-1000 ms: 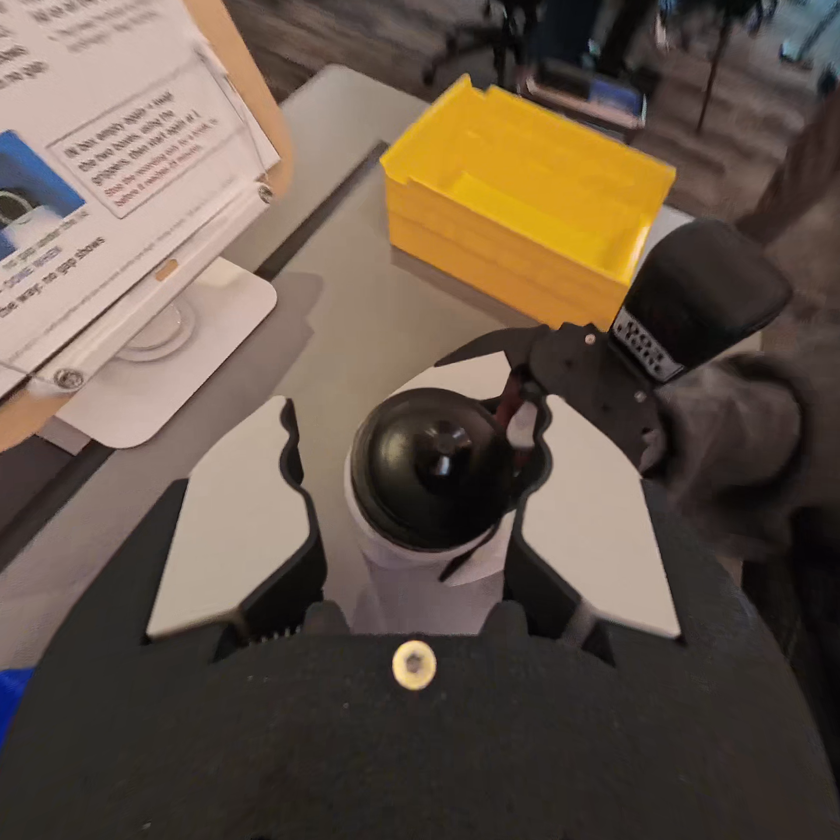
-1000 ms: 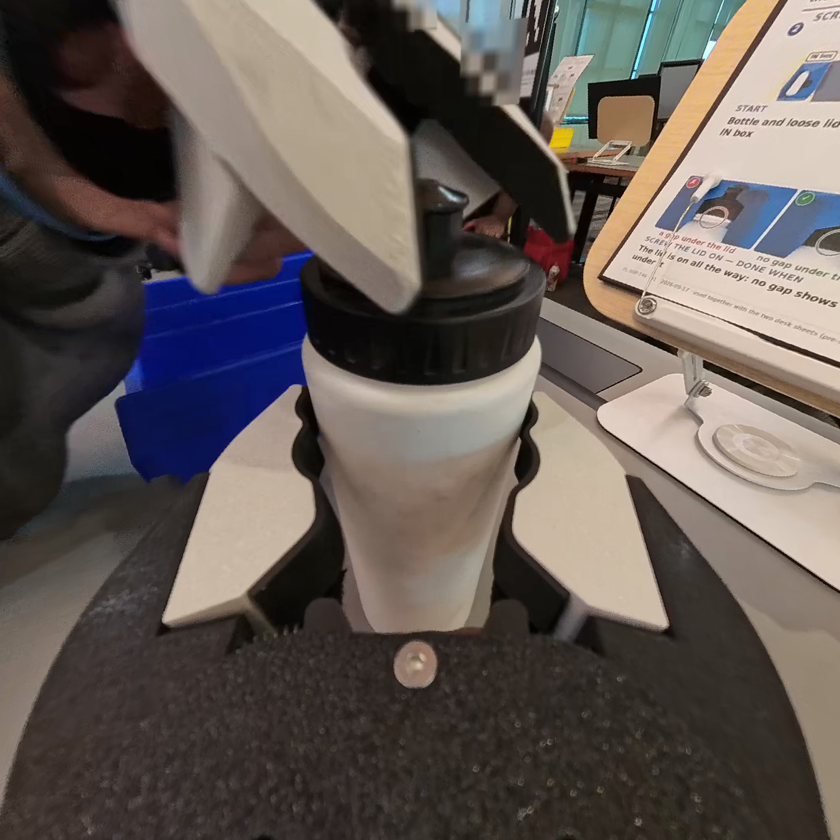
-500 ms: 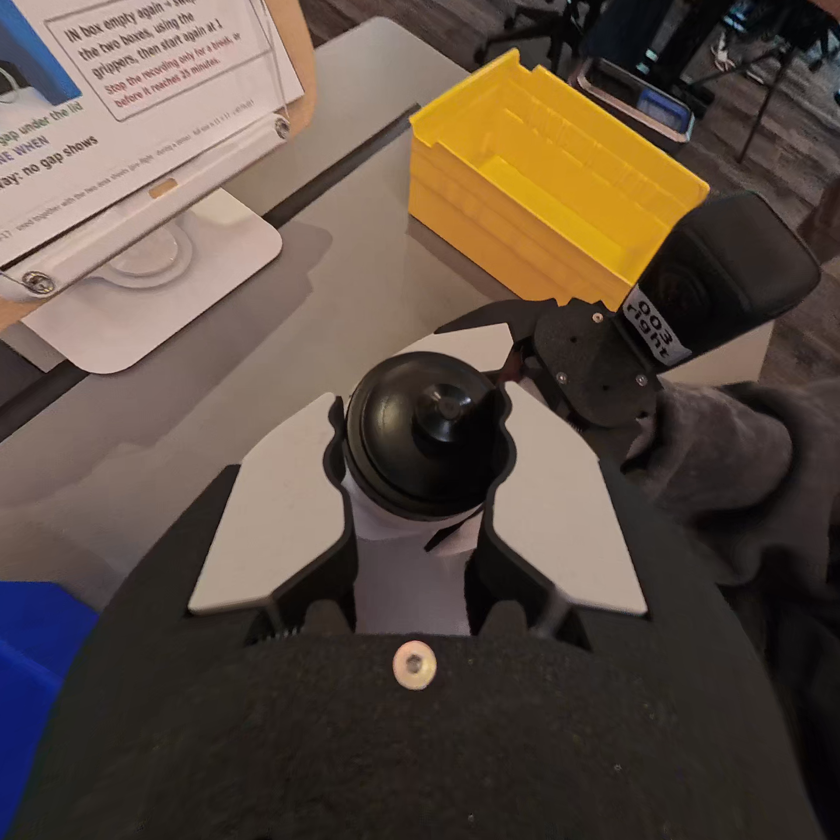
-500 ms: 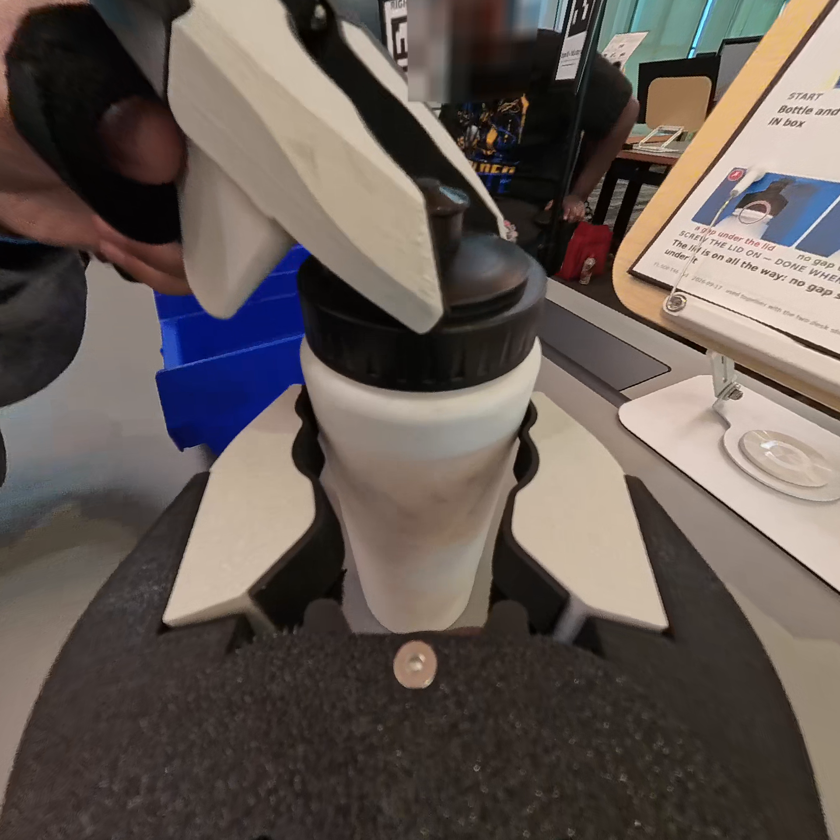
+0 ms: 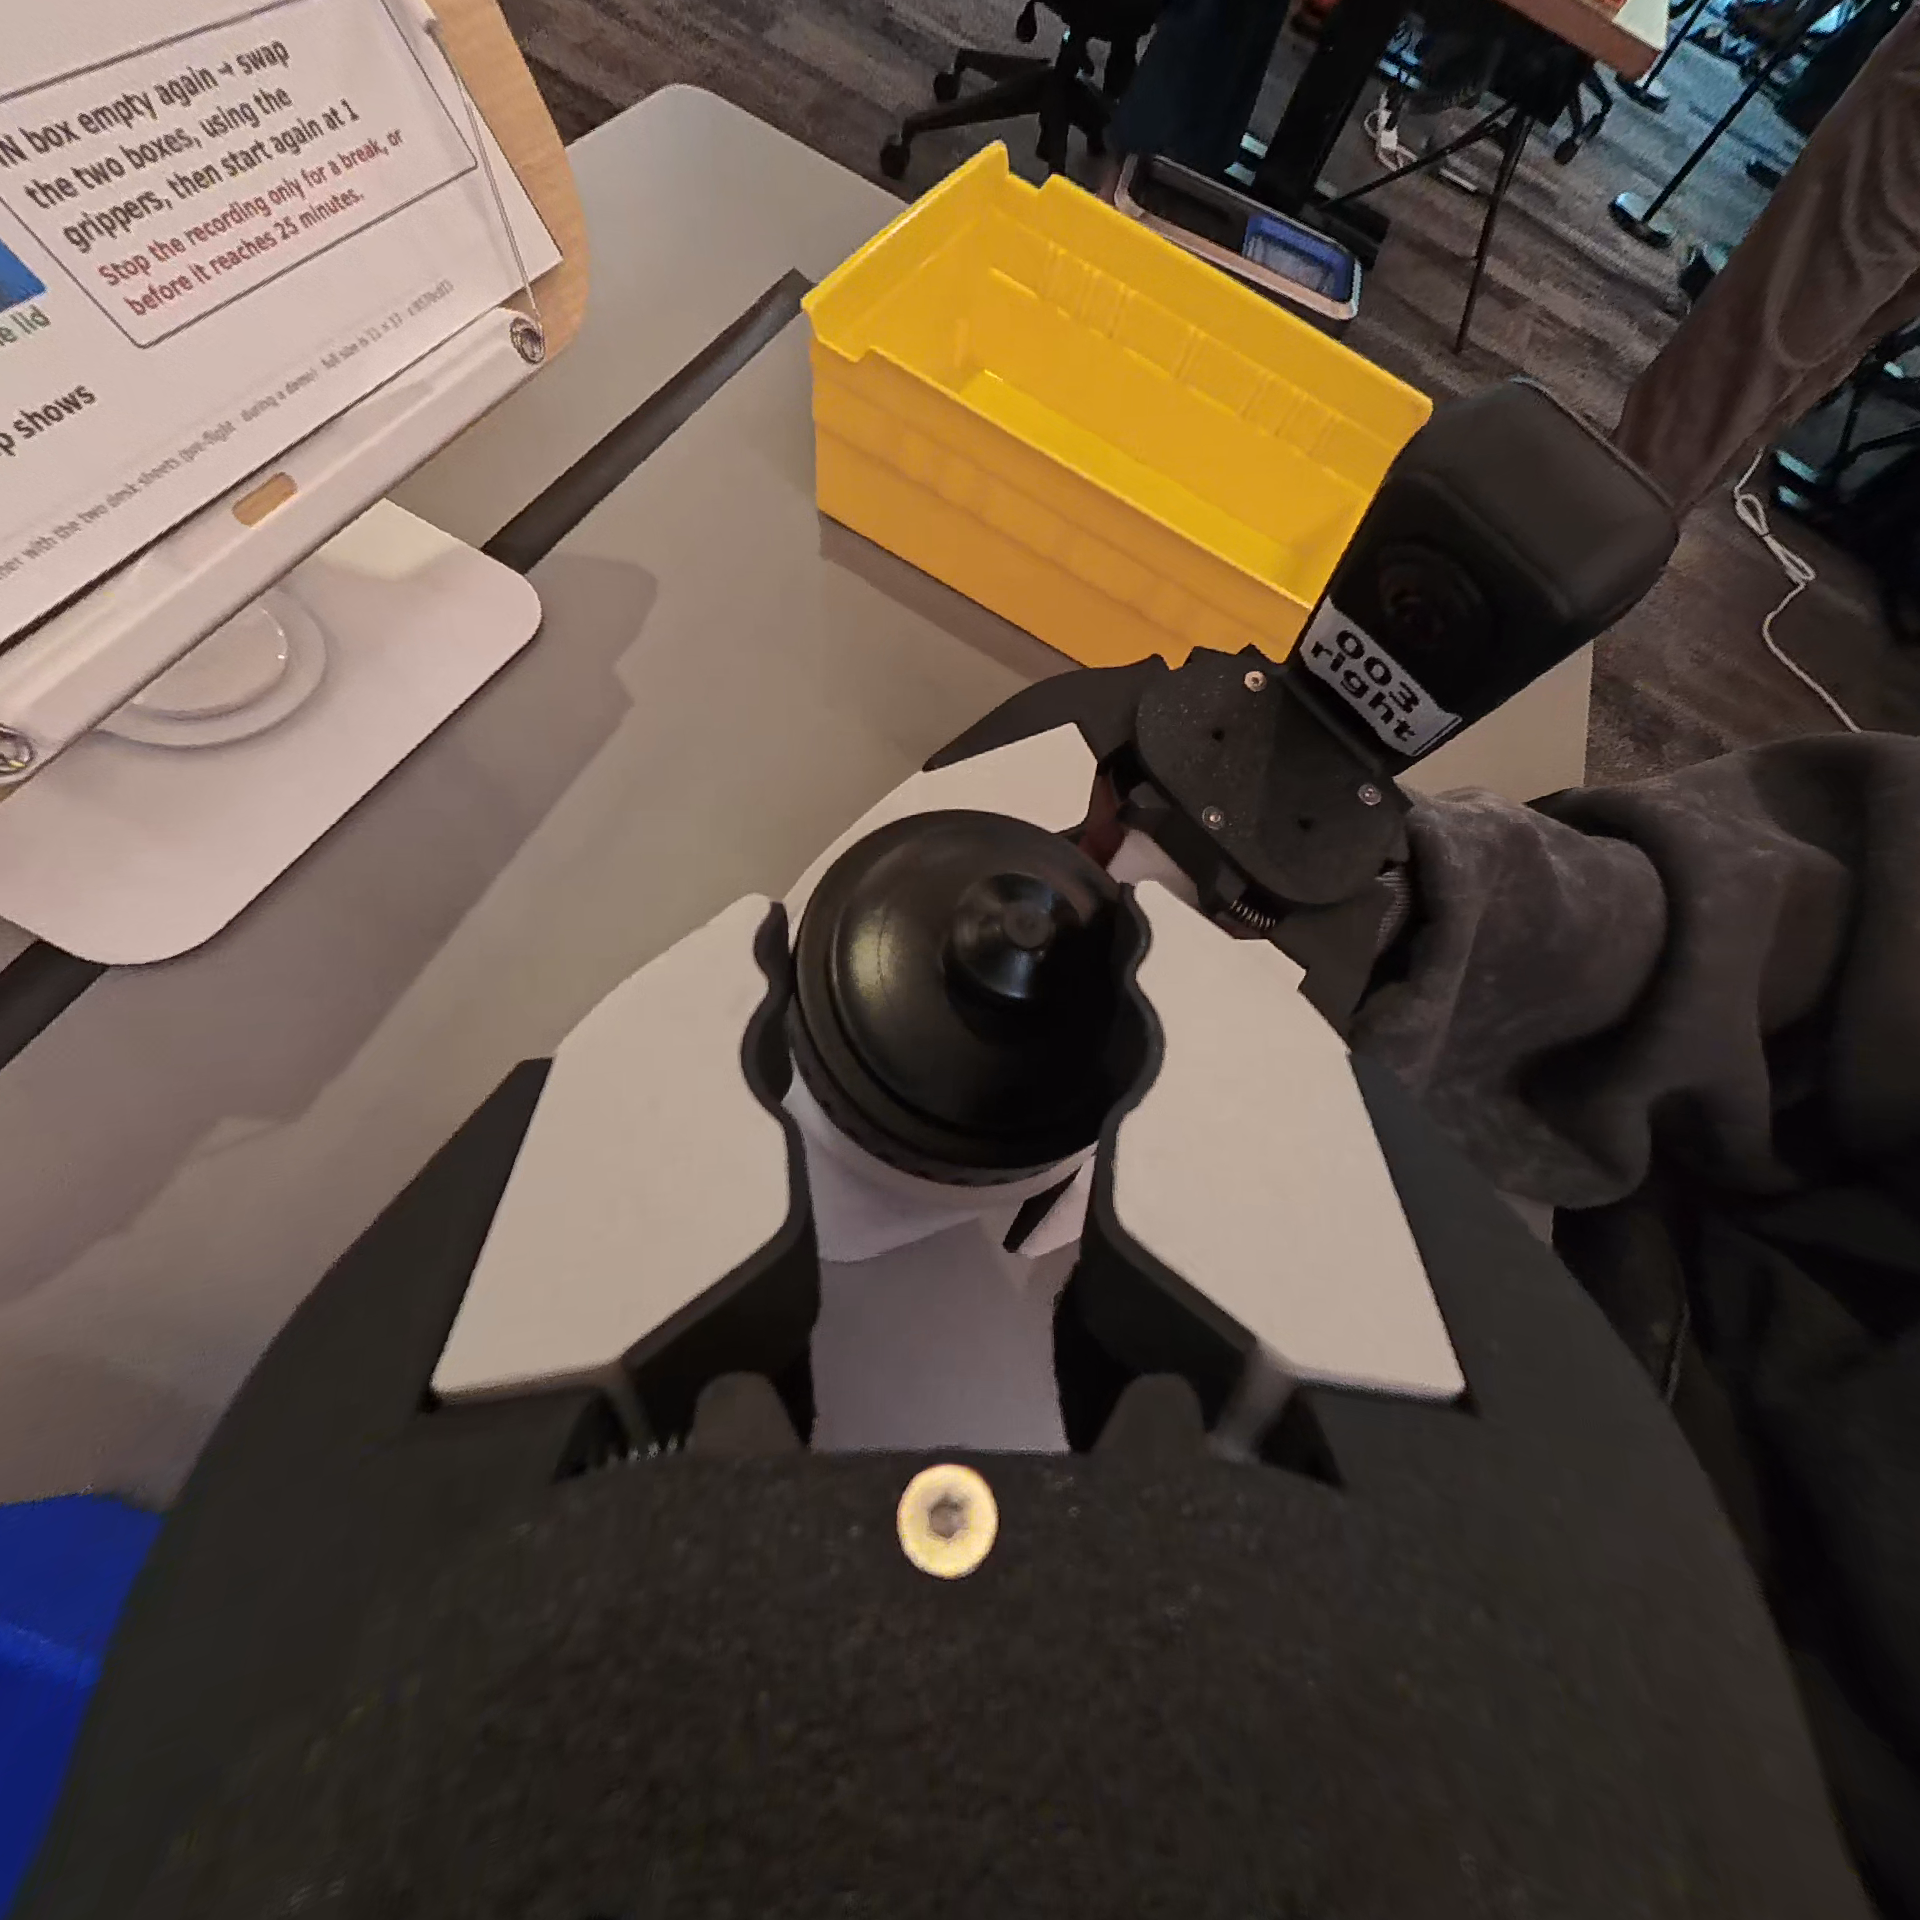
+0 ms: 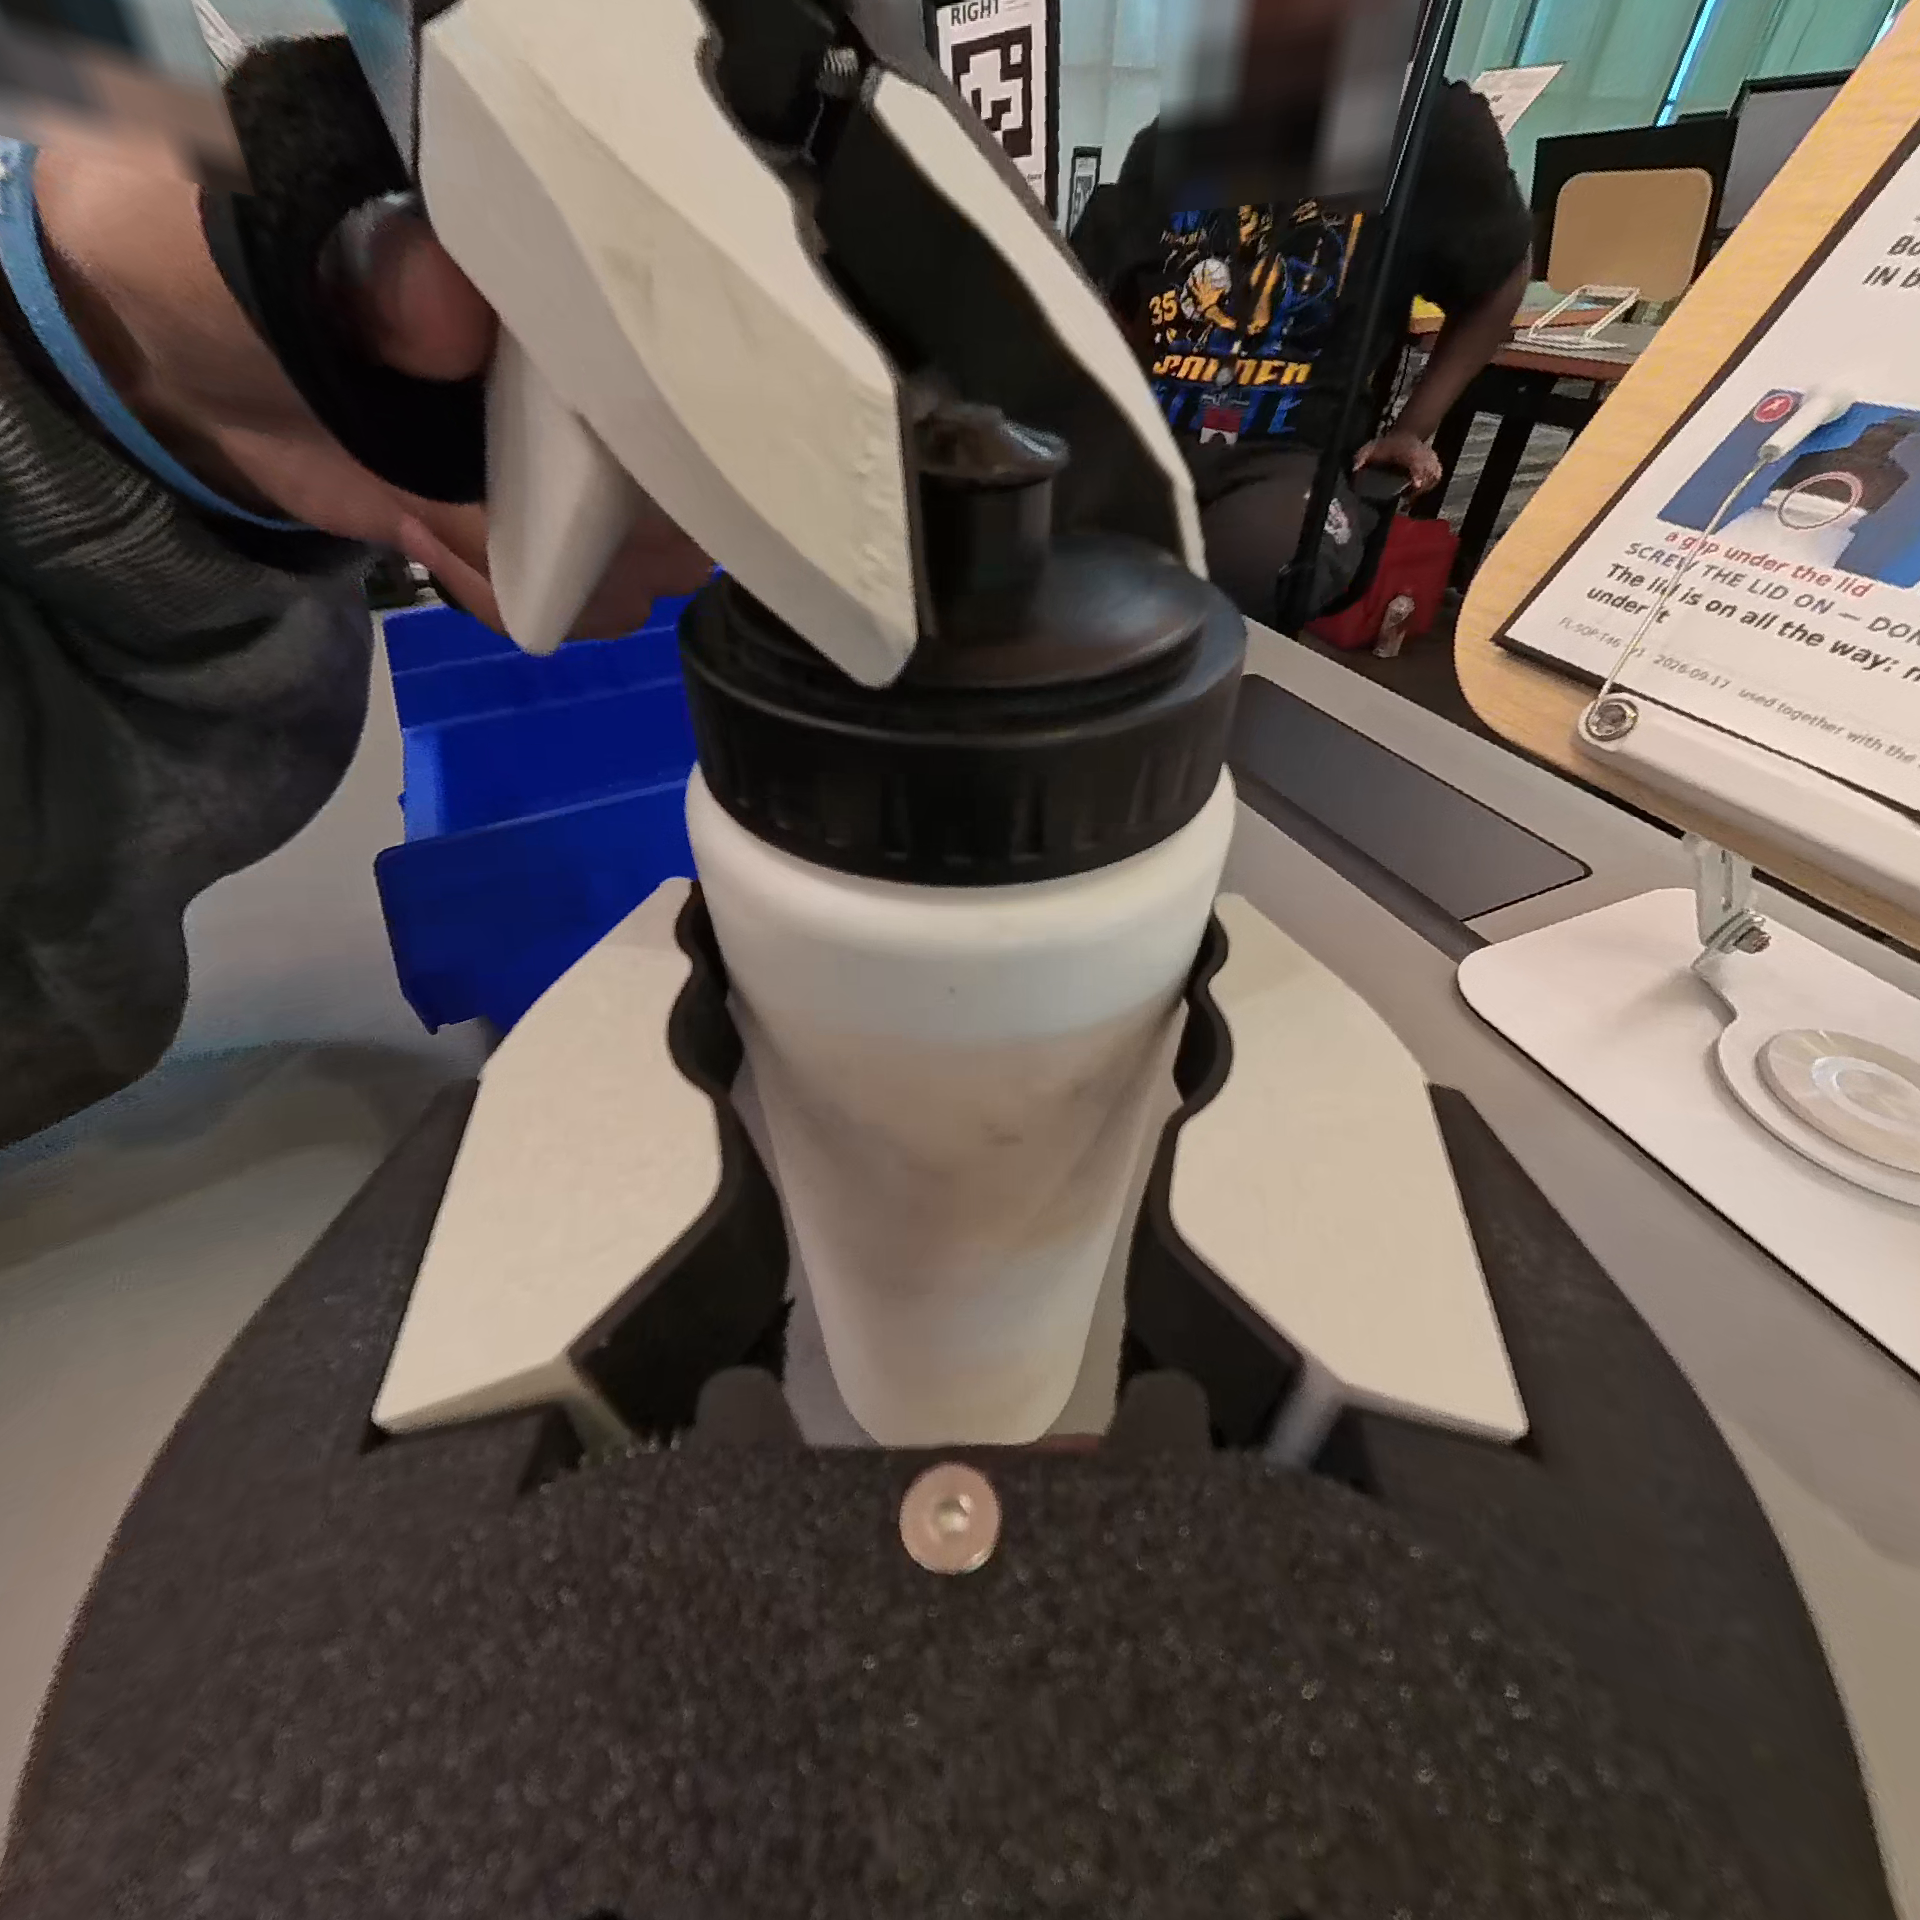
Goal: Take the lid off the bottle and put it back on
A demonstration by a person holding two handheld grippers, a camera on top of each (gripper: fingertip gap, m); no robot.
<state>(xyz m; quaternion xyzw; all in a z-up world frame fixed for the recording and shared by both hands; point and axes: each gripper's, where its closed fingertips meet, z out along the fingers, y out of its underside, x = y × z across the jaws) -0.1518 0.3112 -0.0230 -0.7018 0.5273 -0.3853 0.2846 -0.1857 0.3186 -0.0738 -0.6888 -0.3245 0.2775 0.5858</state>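
Glossy black plastic lid (image 5: 956, 997) with ribbed rim; matt white plastic bottle (image 6: 961, 1060); smooth yellow plastic bin (image 5: 1091, 468); smooth grey table (image 5: 623, 831); grainy black tool body.

grey table (image 5: 665, 665) underfoot of everything. yellow bin (image 5: 1091, 436) toward the far edge, open and tiered inside. blue bin (image 6: 530, 790) at the near left side, ribbed inside. printed instruction sheet (image 5: 208, 208) clipped to a tan board, tilted on a white stand (image 5: 260, 707) with a round base plate. beyond the table: office chair (image 5: 1029, 94), dark carpet, white cable (image 5: 1787, 582) on the floor, seated person (image 6: 1299, 312) in a black printed shirt, red bag (image 6: 1392, 582) beside them.
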